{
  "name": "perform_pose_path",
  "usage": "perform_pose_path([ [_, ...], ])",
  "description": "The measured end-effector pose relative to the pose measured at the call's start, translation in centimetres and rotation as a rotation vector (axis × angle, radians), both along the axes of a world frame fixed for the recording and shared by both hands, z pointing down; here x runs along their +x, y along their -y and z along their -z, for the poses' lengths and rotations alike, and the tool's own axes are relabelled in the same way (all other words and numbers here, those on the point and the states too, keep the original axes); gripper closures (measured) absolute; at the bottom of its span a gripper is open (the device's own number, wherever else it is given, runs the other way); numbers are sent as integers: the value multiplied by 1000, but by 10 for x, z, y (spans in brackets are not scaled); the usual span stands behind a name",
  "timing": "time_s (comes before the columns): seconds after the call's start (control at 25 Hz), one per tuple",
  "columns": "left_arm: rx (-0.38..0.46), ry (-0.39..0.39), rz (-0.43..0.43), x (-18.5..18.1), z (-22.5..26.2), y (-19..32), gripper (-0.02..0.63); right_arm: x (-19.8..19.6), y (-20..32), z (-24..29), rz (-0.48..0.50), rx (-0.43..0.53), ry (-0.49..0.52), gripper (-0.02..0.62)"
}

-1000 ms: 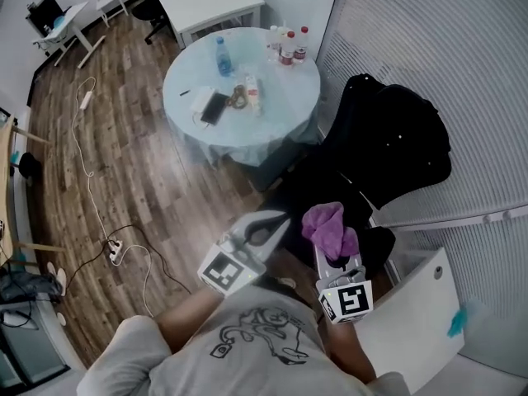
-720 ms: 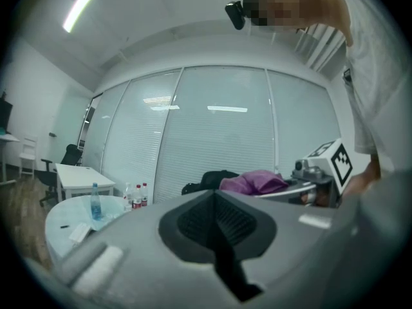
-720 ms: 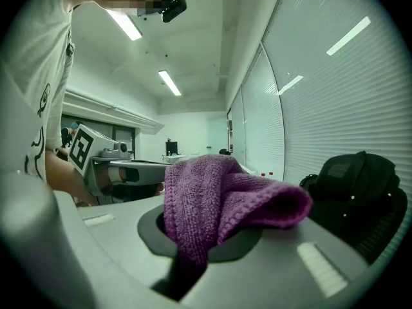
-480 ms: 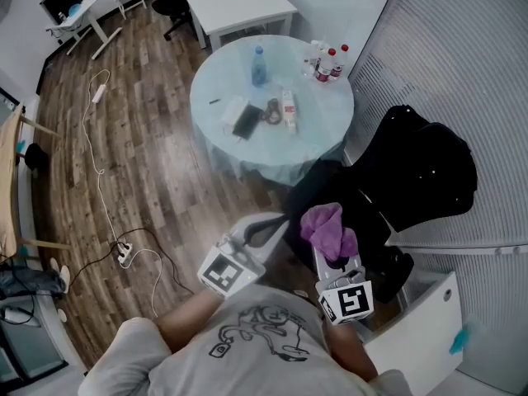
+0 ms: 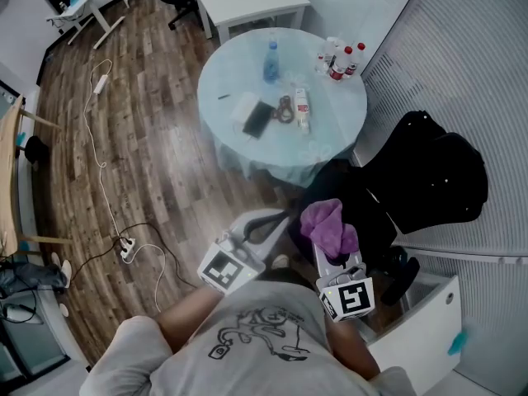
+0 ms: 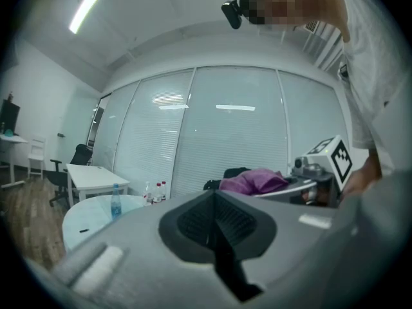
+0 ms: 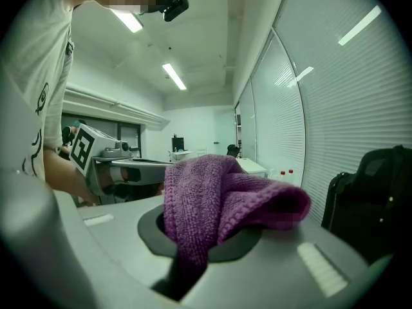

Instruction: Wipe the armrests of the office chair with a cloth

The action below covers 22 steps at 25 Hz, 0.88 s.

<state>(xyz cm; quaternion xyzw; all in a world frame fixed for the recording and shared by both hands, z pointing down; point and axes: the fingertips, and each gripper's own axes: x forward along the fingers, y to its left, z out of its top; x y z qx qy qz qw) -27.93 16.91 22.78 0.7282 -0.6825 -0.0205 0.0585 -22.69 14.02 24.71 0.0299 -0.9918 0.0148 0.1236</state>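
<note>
Wood-plank floor (image 5: 148, 163) with round table (image 5: 330, 114); black office chair (image 5: 437, 176) just beside it. Right hand-held gripper (image 7: 193, 250) is clamped on purple cloth (image 7: 219, 192), raised near the chair. Left hand-held gripper (image 6: 217, 237): jaws together, nothing between them.

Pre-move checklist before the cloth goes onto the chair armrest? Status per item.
1. Cloth held: ok. The right hand-held gripper is shut on the purple cloth, with a fold bulging past the jaws.
2. Left hand-held gripper free: ok. Shut, nothing in it.
3. Office chair close by: ok. It is just ahead of the cloth, probably reachable.
4. Armrest picked out: cannot tell, black on black.
5. Cloth on chair: not ok. They are apart in the right gripper view.
</note>
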Motion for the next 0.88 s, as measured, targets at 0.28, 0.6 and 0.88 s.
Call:
perform_pose_path([
  [0.28, -7, -21, 8, 4, -4, 12, 604, -1, 9, -7, 17, -6, -15, 555],
  [0.6, -55, -27, 4, 8, -24, 26, 604, -2, 21, -19, 41, -21, -41, 555],
  [0.88, -92, -37, 2, 3, -52, 40, 604, -7, 33, -45, 57, -31, -83, 555],
])
